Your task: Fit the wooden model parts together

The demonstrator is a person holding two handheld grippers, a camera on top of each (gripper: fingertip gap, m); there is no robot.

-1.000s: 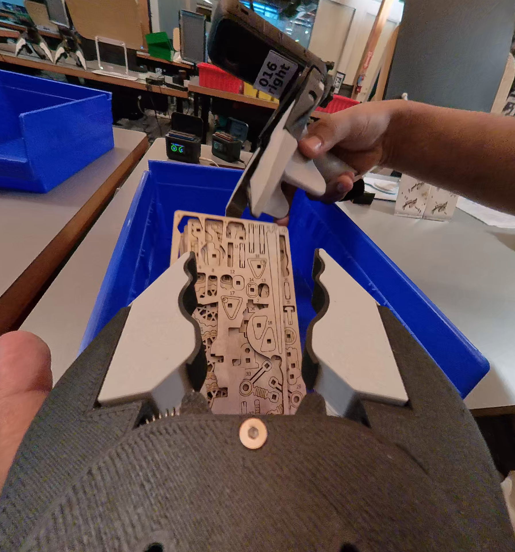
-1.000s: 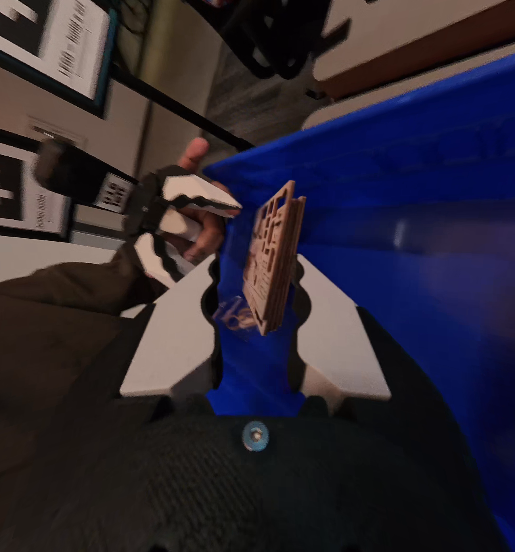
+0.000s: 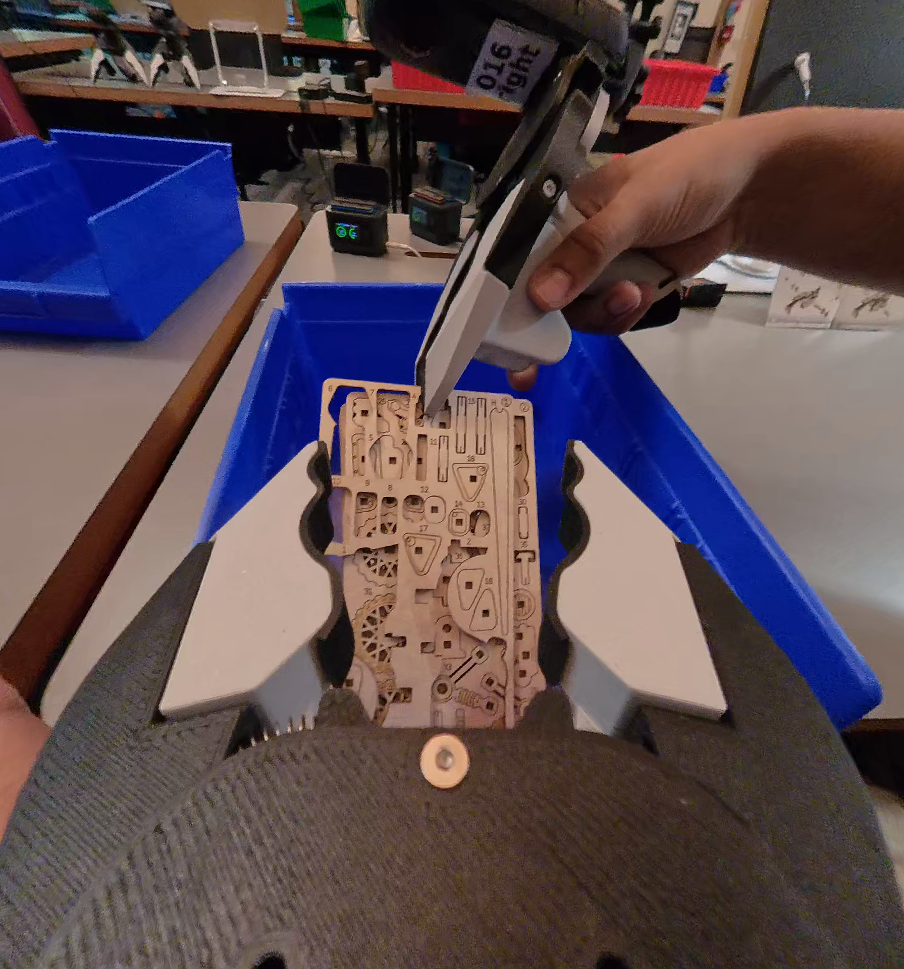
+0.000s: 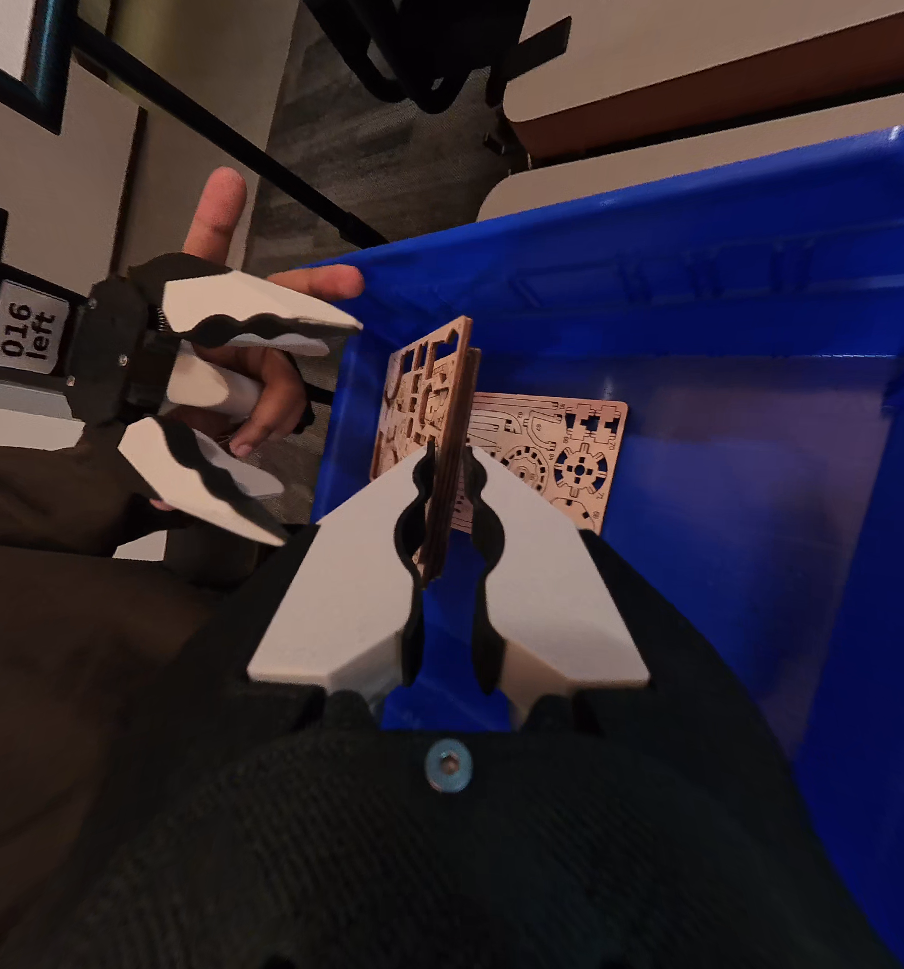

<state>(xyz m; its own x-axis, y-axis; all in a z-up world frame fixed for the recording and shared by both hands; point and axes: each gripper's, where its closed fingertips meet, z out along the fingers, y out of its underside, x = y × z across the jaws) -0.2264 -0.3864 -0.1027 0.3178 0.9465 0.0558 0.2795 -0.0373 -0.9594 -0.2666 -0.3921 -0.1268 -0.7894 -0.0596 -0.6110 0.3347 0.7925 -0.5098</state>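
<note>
Wooden sheets (image 3: 434,535), a stack of laser-cut model parts, stand on edge inside the blue bin (image 3: 701,498) in the left wrist view, long axis running from 6 to 12 o'clock. The left gripper (image 3: 439,566) is spread wide with the stack between its fingers but, as far as I can tell, untouched; the right gripper (image 3: 431,404) comes down from 1 o'clock onto the top edge. In the right wrist view the right gripper (image 4: 447,461) is nearly closed, pinching the stack (image 4: 439,419) edge-on; another sheet (image 4: 554,451) shows behind it at 2 o'clock against the bin (image 4: 754,314), and the left gripper (image 4: 292,419) waits open at 9 o'clock. The right is nearer and should lift.
</note>
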